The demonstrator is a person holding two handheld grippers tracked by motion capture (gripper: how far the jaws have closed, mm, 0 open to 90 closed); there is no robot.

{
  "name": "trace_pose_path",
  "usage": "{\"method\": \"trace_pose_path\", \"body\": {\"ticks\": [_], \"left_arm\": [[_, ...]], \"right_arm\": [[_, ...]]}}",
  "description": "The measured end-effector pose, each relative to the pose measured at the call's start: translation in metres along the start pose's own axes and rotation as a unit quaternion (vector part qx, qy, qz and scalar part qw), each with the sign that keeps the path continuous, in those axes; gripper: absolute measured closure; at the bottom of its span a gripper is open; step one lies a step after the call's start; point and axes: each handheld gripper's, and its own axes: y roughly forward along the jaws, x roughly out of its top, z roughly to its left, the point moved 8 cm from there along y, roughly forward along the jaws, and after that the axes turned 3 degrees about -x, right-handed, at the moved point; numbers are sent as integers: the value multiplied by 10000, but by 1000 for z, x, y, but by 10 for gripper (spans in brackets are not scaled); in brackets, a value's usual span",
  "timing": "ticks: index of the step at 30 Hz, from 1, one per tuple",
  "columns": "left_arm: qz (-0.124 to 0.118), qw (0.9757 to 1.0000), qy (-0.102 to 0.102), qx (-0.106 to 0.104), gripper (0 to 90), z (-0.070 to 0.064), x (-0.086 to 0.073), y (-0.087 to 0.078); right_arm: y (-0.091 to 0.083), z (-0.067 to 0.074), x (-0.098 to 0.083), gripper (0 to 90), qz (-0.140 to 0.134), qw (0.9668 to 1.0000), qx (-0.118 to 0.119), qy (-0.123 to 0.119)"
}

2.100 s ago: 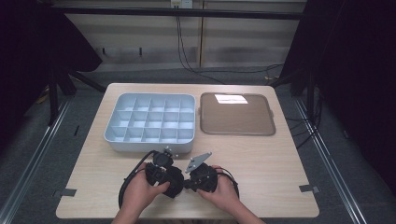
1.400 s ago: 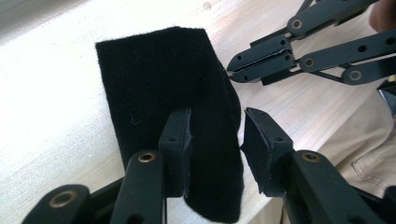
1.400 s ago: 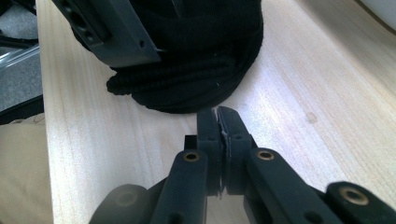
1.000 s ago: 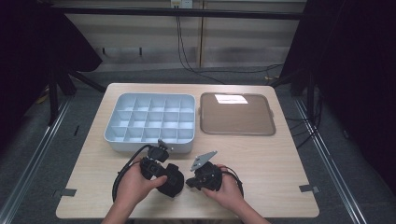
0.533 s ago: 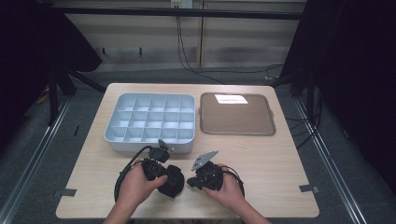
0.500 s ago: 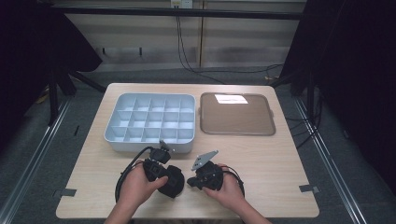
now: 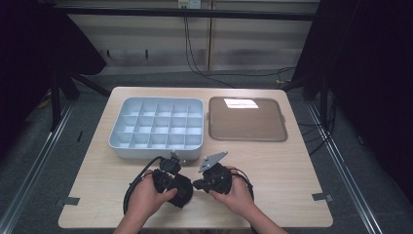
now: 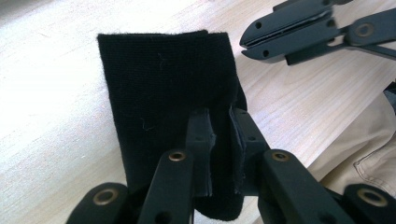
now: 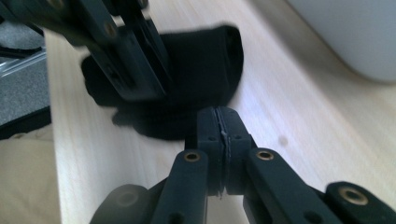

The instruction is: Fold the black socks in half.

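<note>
Folded black knit fabric piece [image 8: 168,107] lies on the pale wooden surface [image 7: 292,161] near its front edge, just in front of the light grey plastic compartment tray [image 7: 158,127]. In the high view the fabric is mostly hidden under the hands; only a dark lump shows between them. Left gripper view shows it properly: flat rectangular fold, one edge pinched between the left gripper [image 8: 219,140] jaws, which stand slightly apart with cloth between them, pads on the fabric, so gripping the fabric. Same view shows the right gripper [image 8: 299,35] farther off, jaws together, clear of the cloth. Right gripper view shows the right gripper [image 9: 219,135] jaws pressed flat on each other, nothing between them, tip just beside the fabric's edge; touching or not, cannot tell. It also shows the left gripper's black linkage over the fabric and the grey tray wall at upper right. High view alone shows the brown flat rectangular tray [image 7: 246,119] beside the grey one.

Versus a second ago: left gripper jaws have just been closing on the fabric; both hands sit in about the same place; right gripper unchanged, closed. Trays have not moved.
</note>
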Motion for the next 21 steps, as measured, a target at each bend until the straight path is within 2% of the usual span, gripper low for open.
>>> {"method": "trace_pose_path", "body": {"ticks": [1,6,11,16,21], "left_arm": [[-6,10000,12,-8,786,0,0,0],[-32,10000,38,-29,769,-1,0,0],[-48,10000,27,-53,729,-1,0,-1],[-89,9998,4,-189,695,-1,-2,-1],[-79,9993,18,-352,611,-2,-4,-2]], "right_arm": [[0,0,3,887,-32,9999,-9,-97],[2,3,17,888,-90,9998,42,-159],[11,7,16,897,81,9998,65,-144],[16,7,12,900,127,9997,155,-128],[22,7,4,900,195,9996,206,-89]]}}
